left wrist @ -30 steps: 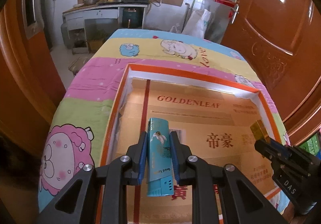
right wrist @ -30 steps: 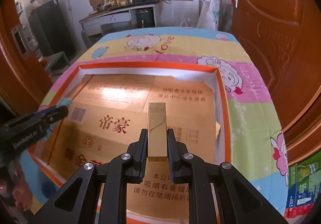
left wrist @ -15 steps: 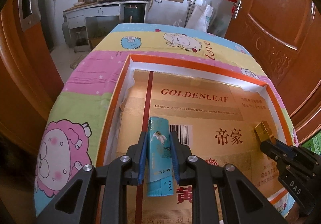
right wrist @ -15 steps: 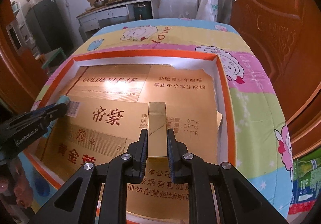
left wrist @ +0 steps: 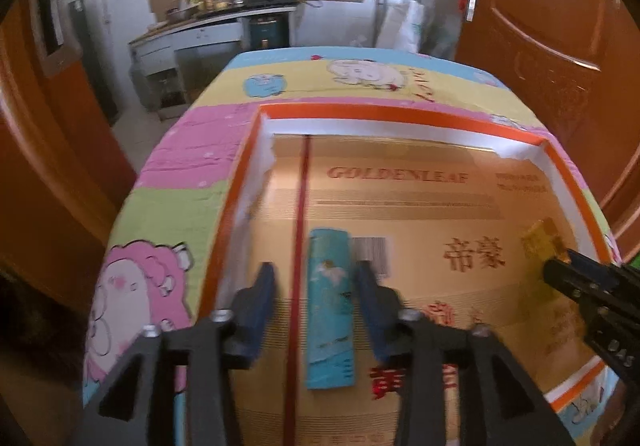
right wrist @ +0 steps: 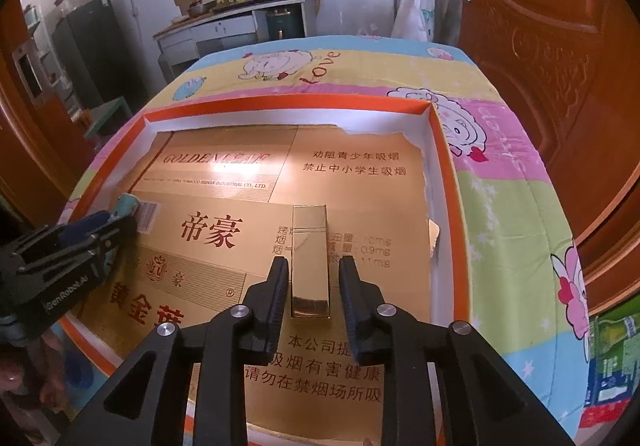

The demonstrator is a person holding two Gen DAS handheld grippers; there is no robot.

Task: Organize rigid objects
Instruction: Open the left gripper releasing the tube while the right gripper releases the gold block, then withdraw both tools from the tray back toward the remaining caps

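— Where do we stand with the two lighters?

— Both lie flat on the gold printed cardboard sheet (right wrist: 224, 246) that lines the shallow orange-rimmed tray (right wrist: 444, 174). The teal, flower-printed lighter (left wrist: 330, 306) lies near the tray's left wall, just right of the sheet's red stripe. Our left gripper (left wrist: 316, 278) has just been opening; its jaws stand wide on either side of that lighter, clear of it. The slim, mirror-finished gold lighter (right wrist: 310, 262) lies nearer the tray's right wall. Our right gripper (right wrist: 314, 266) has also just been opening, though its jaws are only narrowly parted, with a thin gap on each side of the gold body.

— How do we expect them to handle?

— We judge both to be light, stiff and not fragile. The gold one looks polished, so we'd expect it to slip, or skate on the glossy cardboard if nudged. The teal one's printed sleeve probably gives better grip.

— And where would we take hold?

— Across the narrow width, on the long flat sides near mid-length, so neither pivots. We'd avoid the cap ends.
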